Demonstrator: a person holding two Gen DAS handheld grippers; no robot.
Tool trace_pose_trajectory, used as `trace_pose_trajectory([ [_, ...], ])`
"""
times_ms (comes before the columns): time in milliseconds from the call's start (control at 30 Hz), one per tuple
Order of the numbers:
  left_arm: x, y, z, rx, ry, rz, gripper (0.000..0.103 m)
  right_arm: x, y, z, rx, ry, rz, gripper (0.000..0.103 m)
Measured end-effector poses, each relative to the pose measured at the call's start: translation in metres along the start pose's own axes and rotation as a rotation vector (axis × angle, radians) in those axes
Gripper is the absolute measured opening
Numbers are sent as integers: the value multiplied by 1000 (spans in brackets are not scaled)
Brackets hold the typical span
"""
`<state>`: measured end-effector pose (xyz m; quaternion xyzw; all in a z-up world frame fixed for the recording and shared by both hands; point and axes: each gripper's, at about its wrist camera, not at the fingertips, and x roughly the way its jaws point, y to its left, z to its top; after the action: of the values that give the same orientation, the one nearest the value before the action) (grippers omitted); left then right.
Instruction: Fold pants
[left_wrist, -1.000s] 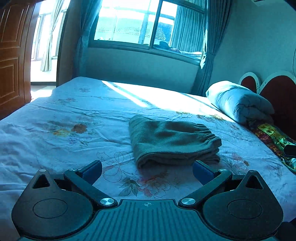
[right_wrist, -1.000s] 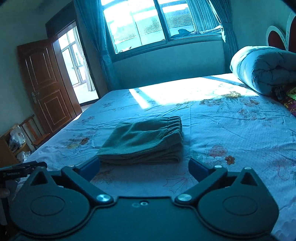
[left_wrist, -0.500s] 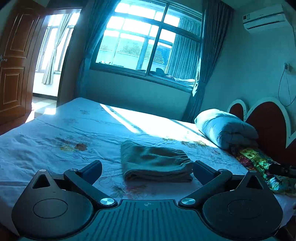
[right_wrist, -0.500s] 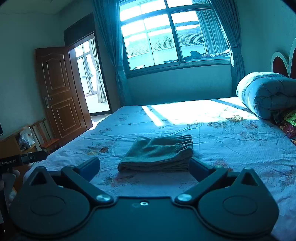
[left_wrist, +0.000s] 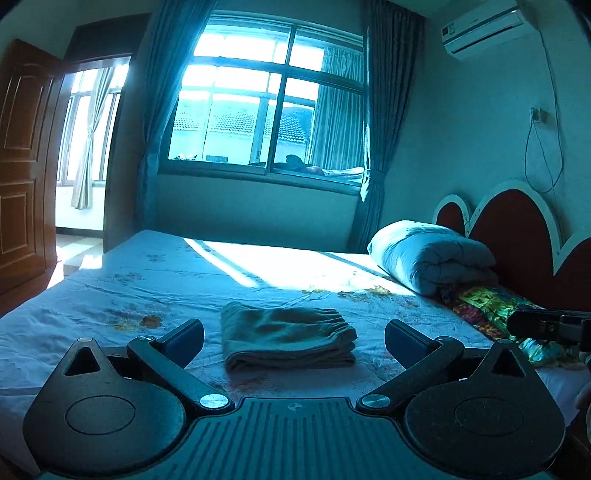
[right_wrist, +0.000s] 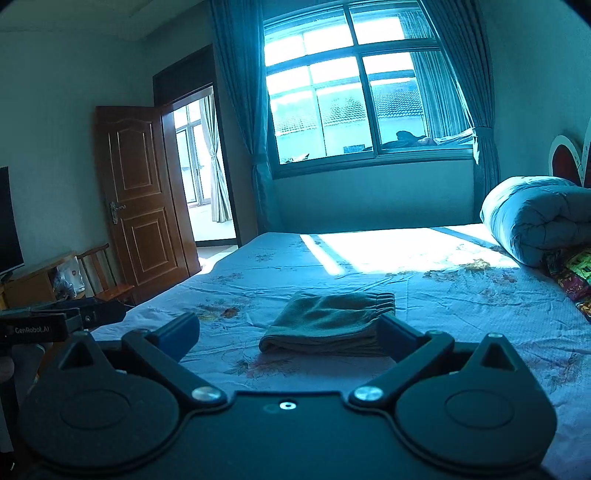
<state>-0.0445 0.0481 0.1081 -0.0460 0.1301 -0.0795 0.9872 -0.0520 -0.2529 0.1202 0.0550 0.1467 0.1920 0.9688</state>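
Note:
The green pants lie folded into a compact stack on the flowered bed sheet, elastic waistband toward the right. My left gripper hangs open well short of the stack, nothing between its fingers. In the right wrist view the same pants sit mid-bed, and my right gripper is open and empty, also back from them. The right device shows at the edge of the left view, and the left device at the edge of the right view.
A rolled grey duvet and a colourful cloth lie by the red headboard. A window with curtains is beyond the bed. A wooden door, chair and desk stand left.
Both grippers have pulled back and up from the folded pants, which now look smaller and farther off. The pants have not moved. Both grippers stay open.

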Motion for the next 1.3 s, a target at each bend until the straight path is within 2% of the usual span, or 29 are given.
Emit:
trace_pose_trajectory([
  [200, -19, -21, -5, 57, -53, 85, 103, -7, 7, -1, -28, -23, -50, 97],
  [333, -19, -27, -5, 66, -48, 114, 103, -2, 14, -4, -25, -32, -63, 97],
  [467, -14, -24, -10, 20, -30, 89, 103, 7, 19, -14, -33, -37, -81, 97],
  [600, -5, -16, -17, 15, -6, 49, 103, 15, 20, -21, -43, -6, -90, 97],
  [700, -3, -14, -19, -8, -8, 54, 103, 11, 18, -20, -33, -14, -92, 97],
  [833, -4, -21, -22, 21, -7, 79, 103, 3, 14, -16, -22, -36, -102, 97],
  [1067, -7, -32, -21, 64, -24, 57, 103, -1, 11, -12, -15, -49, -102, 97],
  [1300, -6, -28, -22, 54, -26, 50, 103, 0, 12, -13, -20, -47, -103, 97],
])
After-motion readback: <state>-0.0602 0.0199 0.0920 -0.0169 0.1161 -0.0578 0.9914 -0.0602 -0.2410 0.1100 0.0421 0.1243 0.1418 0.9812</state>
